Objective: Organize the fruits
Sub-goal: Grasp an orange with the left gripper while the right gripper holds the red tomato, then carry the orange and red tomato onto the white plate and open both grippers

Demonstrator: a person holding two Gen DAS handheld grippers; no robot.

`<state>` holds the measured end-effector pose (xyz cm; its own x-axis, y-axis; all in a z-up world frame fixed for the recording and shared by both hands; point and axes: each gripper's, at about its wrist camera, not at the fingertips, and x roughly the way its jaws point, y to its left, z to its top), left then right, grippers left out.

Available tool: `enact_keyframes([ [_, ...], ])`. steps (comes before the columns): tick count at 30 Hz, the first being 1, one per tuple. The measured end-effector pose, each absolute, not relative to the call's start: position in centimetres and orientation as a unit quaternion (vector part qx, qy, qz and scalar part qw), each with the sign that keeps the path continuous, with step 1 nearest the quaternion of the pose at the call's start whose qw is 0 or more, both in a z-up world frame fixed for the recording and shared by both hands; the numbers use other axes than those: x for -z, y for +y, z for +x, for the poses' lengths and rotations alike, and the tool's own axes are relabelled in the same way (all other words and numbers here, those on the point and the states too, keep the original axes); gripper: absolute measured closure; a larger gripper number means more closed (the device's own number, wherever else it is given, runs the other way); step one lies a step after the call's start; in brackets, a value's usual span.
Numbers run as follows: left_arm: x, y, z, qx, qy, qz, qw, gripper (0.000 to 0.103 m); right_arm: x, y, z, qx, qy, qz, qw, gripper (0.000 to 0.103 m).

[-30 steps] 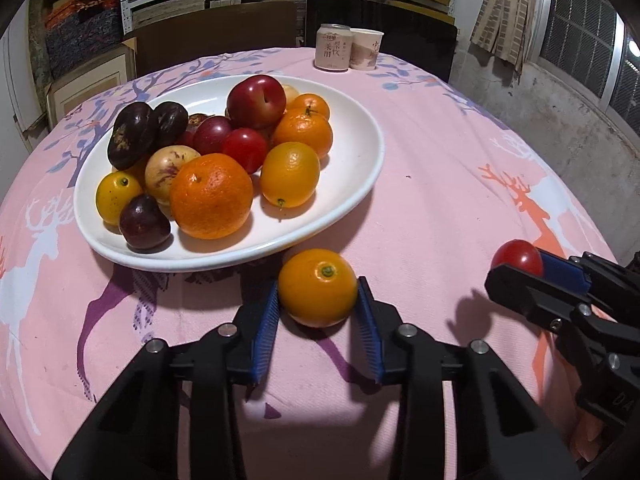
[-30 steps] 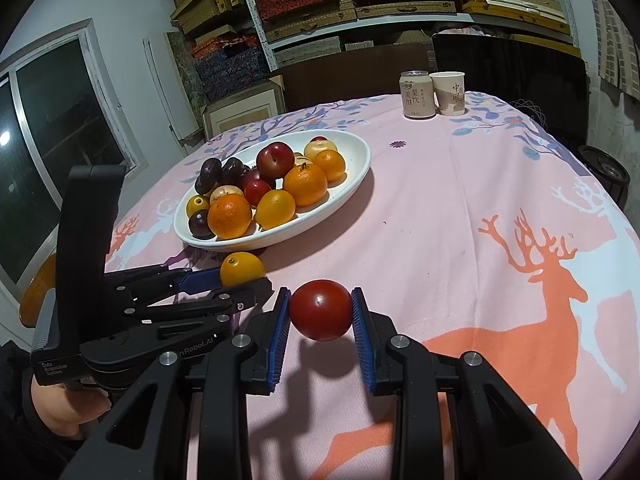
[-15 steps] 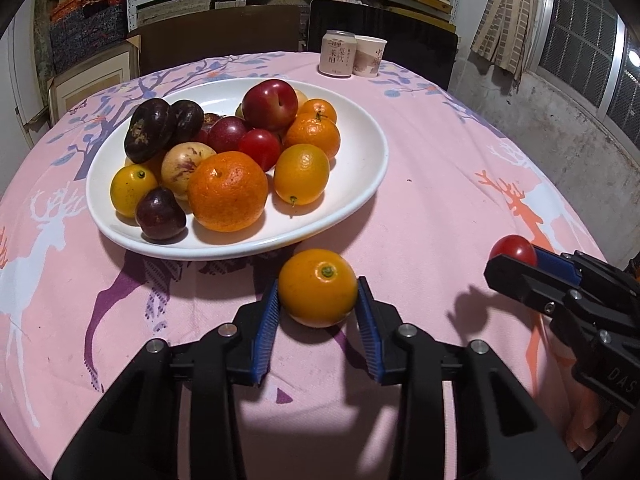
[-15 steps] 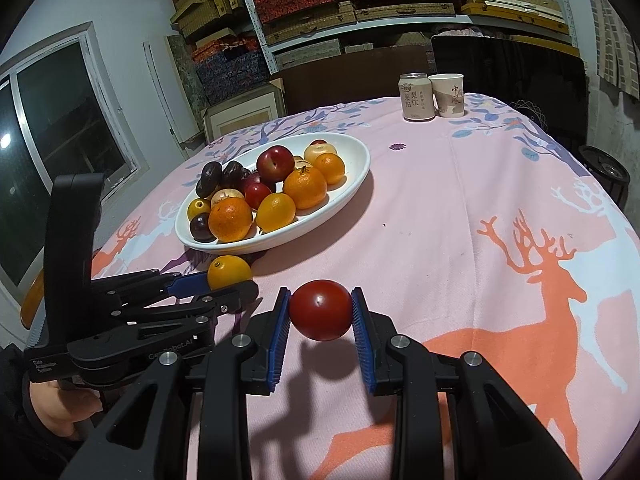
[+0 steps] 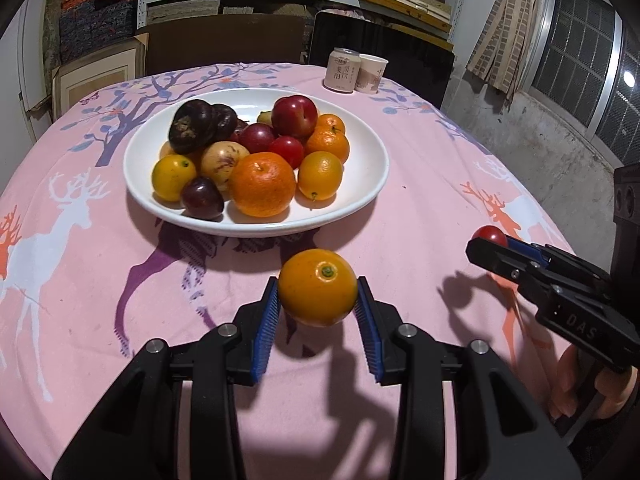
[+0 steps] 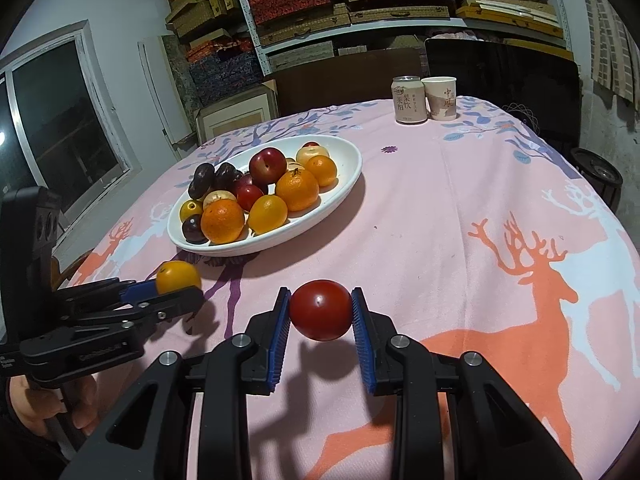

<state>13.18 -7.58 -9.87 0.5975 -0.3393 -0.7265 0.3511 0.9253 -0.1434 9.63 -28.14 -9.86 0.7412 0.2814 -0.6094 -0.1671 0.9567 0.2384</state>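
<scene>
Since a second ago your left claw [image 5: 318, 300] has drawn back from the wide white ceramic dish [image 5: 372, 160], which now sits farther up its view with more pink deer-print cloth between; your right claw [image 6: 321, 312] has not shifted.

Left claw: clamped on a small round orange citrus fruit [image 5: 317, 287], green stem scar facing up and toward the lens, blue pads pressed to both flanks. Fruit hangs clear of the desk [image 5: 420, 184], its shadow on the cloth underneath.

Right claw: clamped on a smooth round red tomato-like fruit [image 6: 321, 309], also off the cloth, shadow beneath.

Key relation: the dish lies straight ahead of your left claw and a little to the left in its view; from your right claw it lies ahead and well to the left. Your left hand is the nearer one. Both fruits are near-spherical, so no long axis to line up.

Dish is heaped on its left and middle: oranges, red plums, dark purple fruits, a pale speckled one. Bare white floor shows on the right side, nearest your approach; I judge that the likeliest drop spot.

In the way: the near rim, which you'd need to lift over, and the pile itself, which could roll if nudged. A pale drinks can [image 6: 409, 100] and paper cup [image 6: 440, 98] stand touching at the far edge, well apart from the route.
</scene>
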Motion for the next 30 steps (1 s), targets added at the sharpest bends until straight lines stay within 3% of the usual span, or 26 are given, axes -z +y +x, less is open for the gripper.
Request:
enact_keyframes([
  [10, 8.2, -4.7, 11.4, 0.202, 0.385, -0.002, 0.900, 0.066, 8.7, -27.8, 9.6, -0.148, 0.338, 0.092, 0.925, 0.072],
  [18, 3.7, -4.7, 15.9, 0.199, 0.352, 0.019, 0.914, 0.066, 2.6, -24.9, 14.0, -0.177, 0.299, 0.062, 0.936, 0.073],
  [30, 6.9, -6.3, 24.1, 0.189, 0.401, 0.016, 0.896, 0.066, 3.5, -19.1, 25.8, -0.195, 0.328, 0.026, 0.924, 0.070],
])
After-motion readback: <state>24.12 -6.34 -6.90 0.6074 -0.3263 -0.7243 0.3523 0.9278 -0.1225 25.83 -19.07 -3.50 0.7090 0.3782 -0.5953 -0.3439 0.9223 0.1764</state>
